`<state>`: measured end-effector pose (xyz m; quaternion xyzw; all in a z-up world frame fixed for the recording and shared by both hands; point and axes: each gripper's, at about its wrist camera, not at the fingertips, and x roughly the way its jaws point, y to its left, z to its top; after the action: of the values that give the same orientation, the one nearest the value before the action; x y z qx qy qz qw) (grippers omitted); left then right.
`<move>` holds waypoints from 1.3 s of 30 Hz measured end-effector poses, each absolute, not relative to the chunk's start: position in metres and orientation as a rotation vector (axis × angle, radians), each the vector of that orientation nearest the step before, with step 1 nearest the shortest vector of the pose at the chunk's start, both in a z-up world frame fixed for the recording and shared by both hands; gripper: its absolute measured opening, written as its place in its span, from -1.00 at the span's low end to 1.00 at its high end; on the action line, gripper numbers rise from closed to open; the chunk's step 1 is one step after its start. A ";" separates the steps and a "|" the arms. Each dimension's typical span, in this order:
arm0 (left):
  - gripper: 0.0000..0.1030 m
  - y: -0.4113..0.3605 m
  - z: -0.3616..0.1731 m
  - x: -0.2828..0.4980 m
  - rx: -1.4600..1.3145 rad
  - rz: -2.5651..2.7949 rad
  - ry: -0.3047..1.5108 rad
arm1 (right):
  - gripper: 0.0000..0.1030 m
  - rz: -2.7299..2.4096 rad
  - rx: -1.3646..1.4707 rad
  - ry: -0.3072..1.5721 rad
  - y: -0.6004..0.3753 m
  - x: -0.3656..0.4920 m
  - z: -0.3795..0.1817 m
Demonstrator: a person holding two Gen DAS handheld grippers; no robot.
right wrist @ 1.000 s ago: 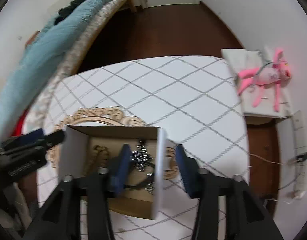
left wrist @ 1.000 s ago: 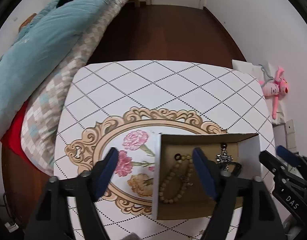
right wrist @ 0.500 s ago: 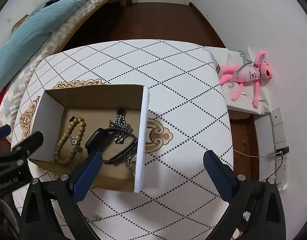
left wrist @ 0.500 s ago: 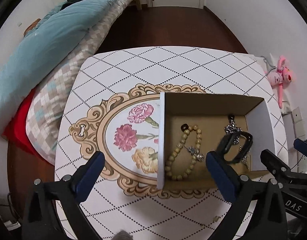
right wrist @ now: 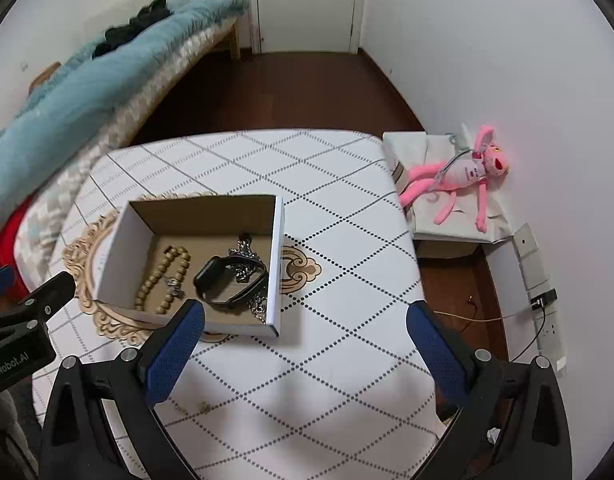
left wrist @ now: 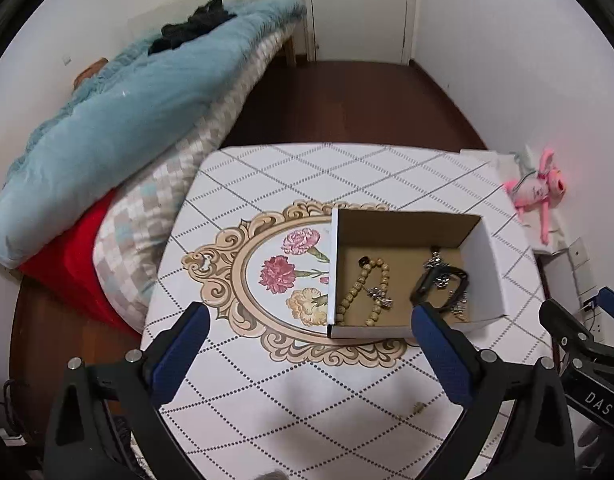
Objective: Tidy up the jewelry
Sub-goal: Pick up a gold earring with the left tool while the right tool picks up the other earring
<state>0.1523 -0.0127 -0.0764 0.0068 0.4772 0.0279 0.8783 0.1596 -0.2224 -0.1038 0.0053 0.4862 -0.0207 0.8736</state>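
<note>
An open cardboard box (left wrist: 485, 264) (right wrist: 125, 248) sits on the patterned white table (left wrist: 347, 168) (right wrist: 339, 344). Inside lie a wooden bead bracelet (left wrist: 363, 288) (right wrist: 163, 276), a black watch band (left wrist: 435, 284) (right wrist: 227, 280) and a silver chain (left wrist: 437, 262) (right wrist: 245, 250). My left gripper (left wrist: 307, 352) is open and empty, held above the table near the box's front. My right gripper (right wrist: 303, 348) is open and empty, above the table to the right of the box.
A bed with a teal duvet (left wrist: 107, 120) and red sheet (left wrist: 67, 264) borders the table's left. A pink plush toy (right wrist: 463, 176) lies on a white box at the right by the wall. A small speck (left wrist: 418, 407) lies on the table.
Both grippers opened wide and pulled back up and away from the box. The box stays on the table with the jewelry inside.
</note>
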 end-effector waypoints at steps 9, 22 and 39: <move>1.00 -0.015 -0.036 0.115 -0.009 0.015 0.905 | 0.98 -0.052 0.028 0.895 -0.229 0.113 -0.048; 1.00 -0.016 -0.084 0.109 0.050 0.082 0.999 | 0.98 -0.026 0.051 0.977 -0.227 0.103 -0.072; 1.00 0.027 -0.215 0.098 0.068 0.174 1.285 | 0.06 0.183 0.062 1.246 -0.159 0.105 -0.231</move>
<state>0.0980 0.0269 -0.2147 0.0316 0.5985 0.0812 0.7964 0.1054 -0.1586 -0.2307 0.0292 0.5827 0.0854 0.8077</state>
